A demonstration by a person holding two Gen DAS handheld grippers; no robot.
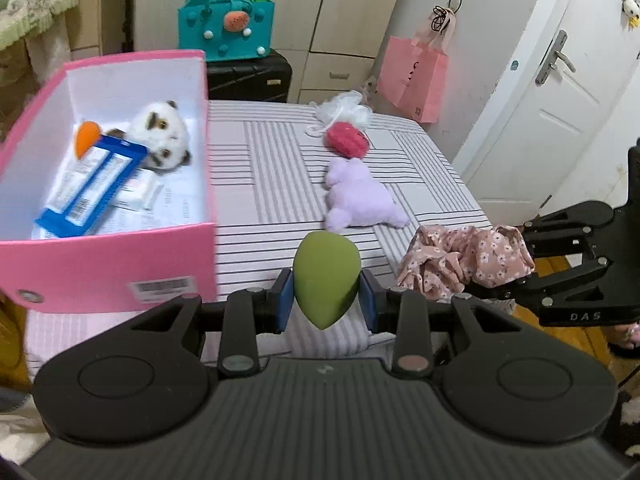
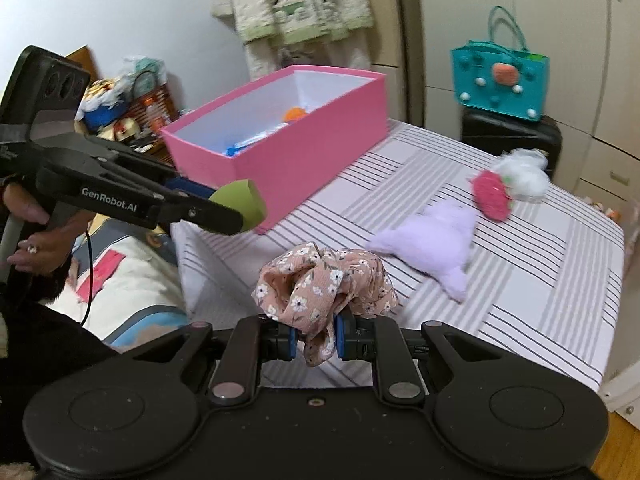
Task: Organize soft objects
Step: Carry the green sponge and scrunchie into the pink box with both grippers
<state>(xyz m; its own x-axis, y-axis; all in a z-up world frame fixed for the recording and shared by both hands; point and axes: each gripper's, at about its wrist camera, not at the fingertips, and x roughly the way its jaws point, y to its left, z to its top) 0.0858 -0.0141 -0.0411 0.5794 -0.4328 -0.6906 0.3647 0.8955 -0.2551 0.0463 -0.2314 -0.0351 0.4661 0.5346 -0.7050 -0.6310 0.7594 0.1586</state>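
Note:
My left gripper [image 1: 326, 300] is shut on a green egg-shaped sponge [image 1: 326, 278], held near the front right corner of the pink box [image 1: 104, 268]; it also shows in the right wrist view [image 2: 240, 204]. My right gripper [image 2: 314, 338] is shut on a pink floral scrunchie [image 2: 324, 280], held above the bed's near edge; the scrunchie also shows in the left wrist view [image 1: 464, 258]. On the striped bed [image 1: 264, 168] lie a lilac plush [image 1: 358, 198], a red sponge [image 1: 346, 140] and a white mesh puff [image 1: 344, 110]. The box holds a panda plush [image 1: 162, 134], an orange sponge [image 1: 86, 138] and blue packets [image 1: 92, 188].
A teal bag [image 1: 226, 26] sits on a black suitcase [image 1: 248, 76] behind the bed. A pink paper bag [image 1: 412, 76] hangs by a white door [image 1: 540, 100]. Bedding and clutter lie left of the bed in the right wrist view [image 2: 120, 280].

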